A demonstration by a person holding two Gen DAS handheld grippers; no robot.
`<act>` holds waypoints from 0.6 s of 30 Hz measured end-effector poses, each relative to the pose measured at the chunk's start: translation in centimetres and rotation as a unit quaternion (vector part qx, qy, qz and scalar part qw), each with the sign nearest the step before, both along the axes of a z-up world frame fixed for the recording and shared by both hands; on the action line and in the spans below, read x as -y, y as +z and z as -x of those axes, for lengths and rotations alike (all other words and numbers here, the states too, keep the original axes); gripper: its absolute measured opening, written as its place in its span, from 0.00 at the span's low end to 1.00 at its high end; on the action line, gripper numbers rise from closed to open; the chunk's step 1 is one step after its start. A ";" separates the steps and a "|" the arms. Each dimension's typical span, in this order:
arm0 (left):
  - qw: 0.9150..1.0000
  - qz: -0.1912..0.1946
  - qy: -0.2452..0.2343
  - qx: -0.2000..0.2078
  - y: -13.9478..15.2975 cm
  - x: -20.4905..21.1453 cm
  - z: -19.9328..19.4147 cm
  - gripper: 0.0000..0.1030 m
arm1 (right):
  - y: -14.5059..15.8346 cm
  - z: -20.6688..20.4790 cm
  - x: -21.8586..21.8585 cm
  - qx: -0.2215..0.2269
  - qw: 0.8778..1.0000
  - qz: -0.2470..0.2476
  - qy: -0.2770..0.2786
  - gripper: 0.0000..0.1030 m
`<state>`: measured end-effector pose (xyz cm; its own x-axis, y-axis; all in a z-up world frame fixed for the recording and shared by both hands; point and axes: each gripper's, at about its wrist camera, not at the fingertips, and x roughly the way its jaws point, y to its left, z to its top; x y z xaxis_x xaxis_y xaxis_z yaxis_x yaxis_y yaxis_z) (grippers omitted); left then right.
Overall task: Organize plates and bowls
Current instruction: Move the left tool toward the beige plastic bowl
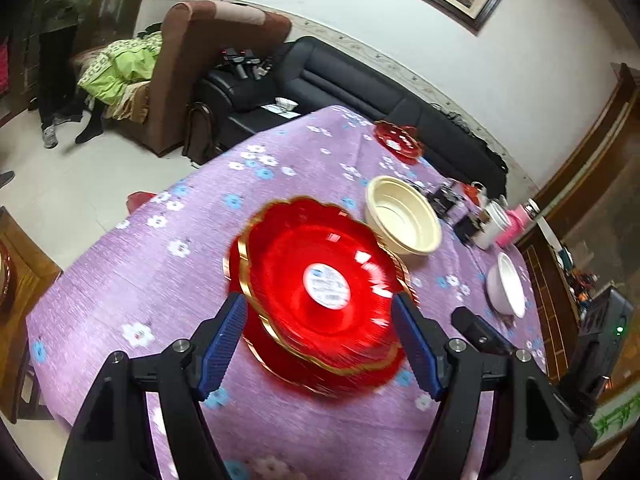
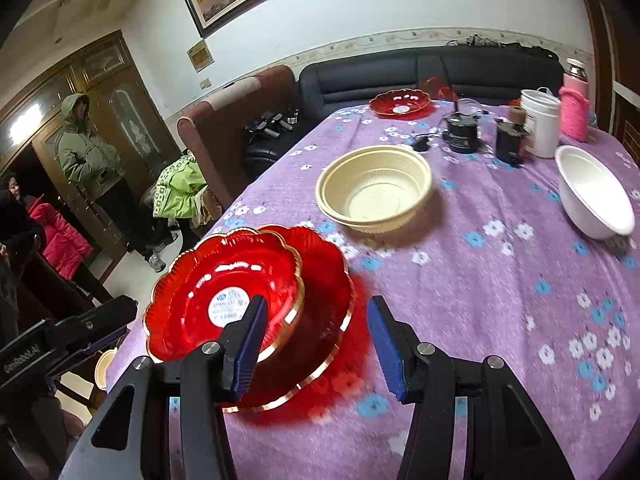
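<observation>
Red scalloped plastic plates with gold rims, two of them, near the table's left front corner: upper one tilted and overlapping the lower, wider one, white round sticker in its well, nothing else in either. Third red gold-rimmed plate at the far end of the table, just before the black sofa, also holding only a sticker.

Cream plastic bowls, apparently two nested (a second rim peeks out below the first), sitting mid-table, well apart from the red pair, inside bare. White round bowl toward the right edge, tipped a little, nothing visible in it.

Left gripper spread wide, blue pads either side of the red stack, gripping nothing so far as can be seen (motion blur smears the plate rims). Right gripper likewise parted and holding nothing, left pad over the upper plate's near rim, contact impossible to judge.

Purple flowered tablecloth bare between red plates and cream bowls, and across the right front. Lower plate close to the table's left edge. Far right end crowded: dark jars, white tub, pink knitted sleeve.
</observation>
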<state>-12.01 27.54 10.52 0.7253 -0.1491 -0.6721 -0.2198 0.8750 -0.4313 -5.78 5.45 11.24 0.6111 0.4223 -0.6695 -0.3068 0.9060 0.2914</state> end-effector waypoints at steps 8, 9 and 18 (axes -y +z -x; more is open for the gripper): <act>0.998 -0.013 -0.056 0.002 1.2 5.7 0.7 0.73 | 0.6 2.3 4.8 0.009 0.999 -0.021 -0.028 0.55; 0.998 -0.015 -0.064 0.000 1.2 6.5 0.7 0.73 | 0.7 2.5 5.1 0.010 0.999 -0.021 -0.030 0.55; 0.993 -0.022 -0.118 0.000 2.3 10.7 1.5 0.73 | 1.1 3.7 10.2 0.014 0.997 -0.036 -0.067 0.56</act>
